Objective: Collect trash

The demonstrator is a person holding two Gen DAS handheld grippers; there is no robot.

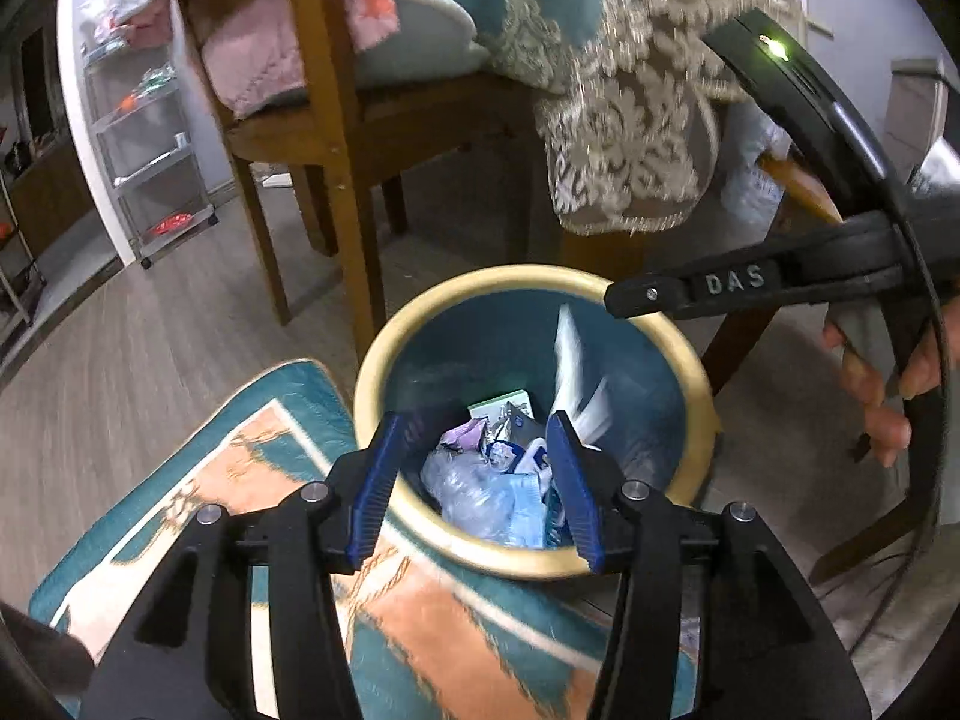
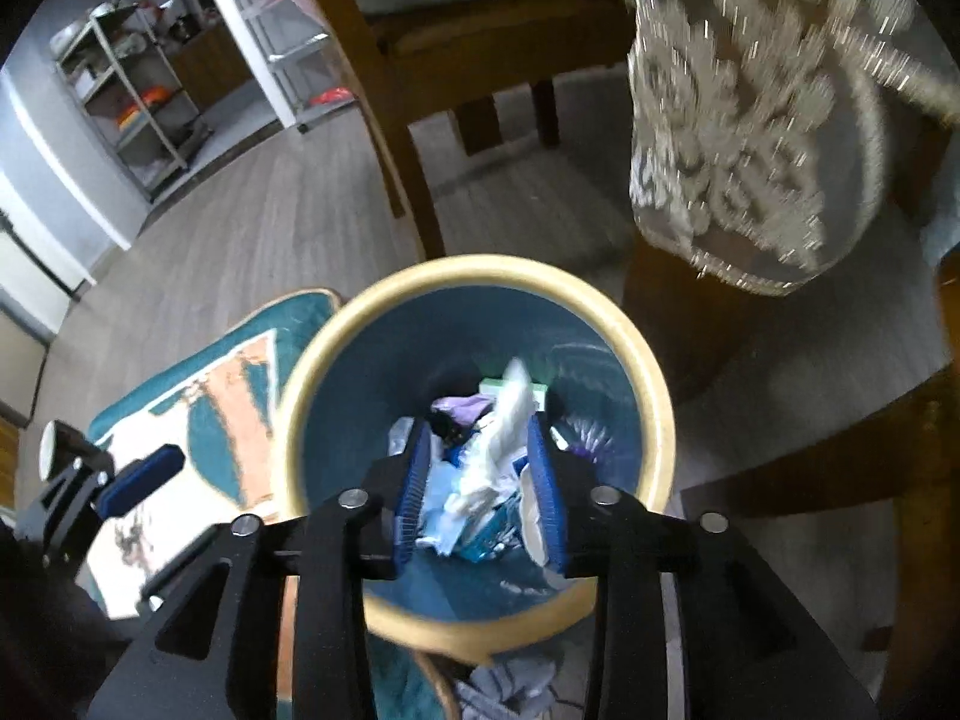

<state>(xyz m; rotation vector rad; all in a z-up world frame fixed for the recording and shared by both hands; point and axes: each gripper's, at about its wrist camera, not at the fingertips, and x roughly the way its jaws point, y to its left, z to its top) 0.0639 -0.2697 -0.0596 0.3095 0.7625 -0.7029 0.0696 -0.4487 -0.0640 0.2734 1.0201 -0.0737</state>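
A round bin with a cream rim (image 1: 372, 372) and teal inside stands on the floor, holding wrappers, clear plastic and paper. My left gripper (image 1: 479, 420) hangs open above its near side with nothing between the blue pads. My right gripper (image 2: 480, 426) is over the same bin (image 2: 654, 396), jaws apart; a white tissue (image 2: 504, 438), blurred, hangs loose between them and no pad presses on it. In the left wrist view the tissue (image 1: 576, 372) streaks down inside the bin below a black finger (image 1: 720, 285) of the right gripper. A blue pad (image 2: 144, 474) of the left gripper shows at the left.
A wooden chair (image 1: 336, 138) stands just behind the bin, and a lace tablecloth (image 1: 630, 120) hangs over a table to its right. A teal and orange rug (image 1: 228, 468) lies under the bin's near side. A wheeled shelf rack (image 1: 156, 150) stands at the far left.
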